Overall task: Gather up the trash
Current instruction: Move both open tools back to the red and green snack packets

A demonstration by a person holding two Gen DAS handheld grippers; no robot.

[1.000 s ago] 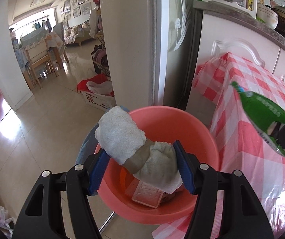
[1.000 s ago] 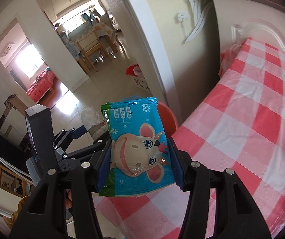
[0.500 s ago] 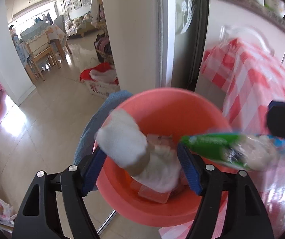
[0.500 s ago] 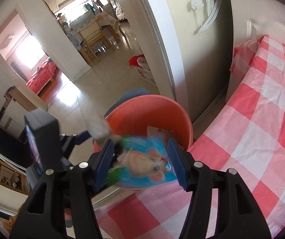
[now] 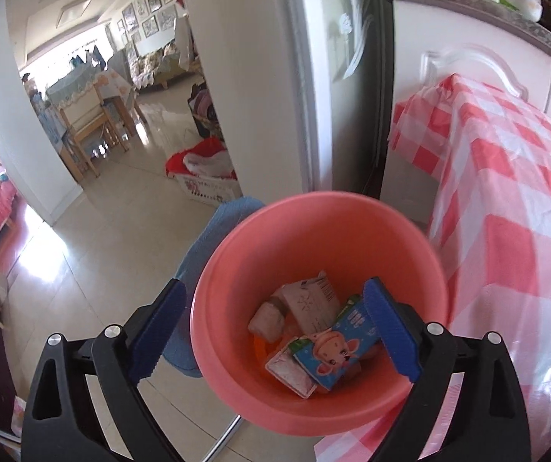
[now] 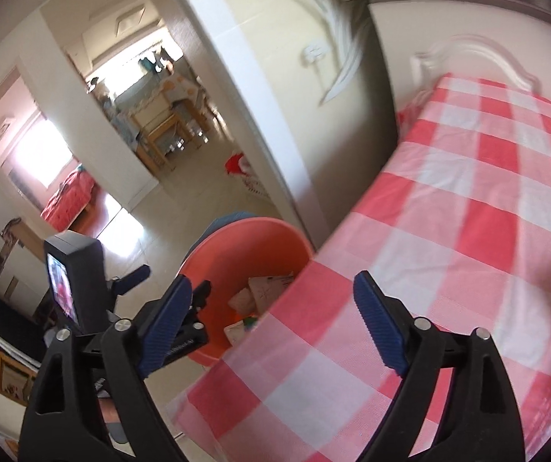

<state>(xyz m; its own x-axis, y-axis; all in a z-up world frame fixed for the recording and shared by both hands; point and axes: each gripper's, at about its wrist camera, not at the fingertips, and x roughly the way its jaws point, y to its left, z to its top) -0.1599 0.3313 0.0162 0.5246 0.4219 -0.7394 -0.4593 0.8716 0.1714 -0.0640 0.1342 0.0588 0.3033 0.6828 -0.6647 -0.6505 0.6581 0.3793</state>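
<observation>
A pink bucket [image 5: 314,231] stands on the floor beside the checked table. It holds a blue cartoon wrapper [image 5: 333,354], a white wad [image 5: 266,319], a small carton [image 5: 310,304] and a flat packet [image 5: 289,371]. My left gripper [image 5: 275,331] is open and empty, right above the bucket. My right gripper [image 6: 275,323] is open and empty, over the table's corner, with the bucket [image 6: 237,246] to its left. The left gripper's body [image 6: 79,288] shows in the right wrist view.
The red-and-white checked tablecloth [image 5: 514,200] [image 6: 468,211] covers the table on the right. A blue cloth [image 5: 214,238] hangs behind the bucket. A wall pillar [image 5: 260,77] stands beyond it. A basket with red cloth [image 5: 206,177] sits on the tiled floor.
Both grippers have opened. The white wad dropped from the left gripper and the blue wrapper from the right gripper; both now lie in the bucket. The right gripper swung back toward the table.
</observation>
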